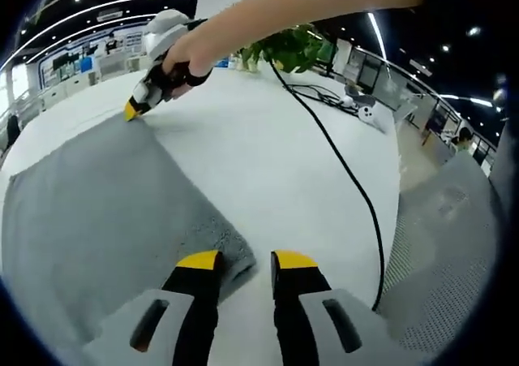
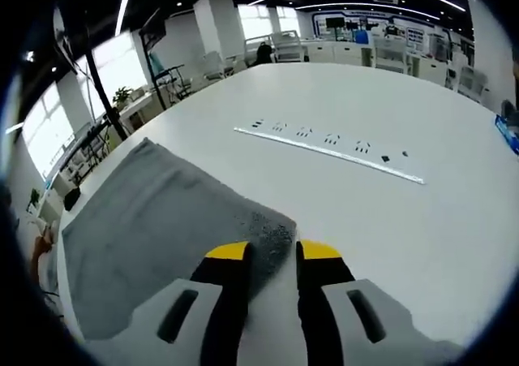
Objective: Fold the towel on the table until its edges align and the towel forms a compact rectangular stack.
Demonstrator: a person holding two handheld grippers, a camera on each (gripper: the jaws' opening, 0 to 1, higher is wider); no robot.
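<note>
Now one gray towel [image 1: 105, 212] is lying flat, and two claws, left [image 1: 247, 262] and right [image 2: 272, 252], are waiting open at its corners.

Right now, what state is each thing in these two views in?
Grey towel: lying flat on the white table, not yet a compact stack.
Left gripper: open, at the towel's near corner, not gripping it.
Right gripper: open, straddling another towel corner.
Black cable: trailing loose across the table.
Power strip: set flat in the tabletop, nothing plugged in.
</note>
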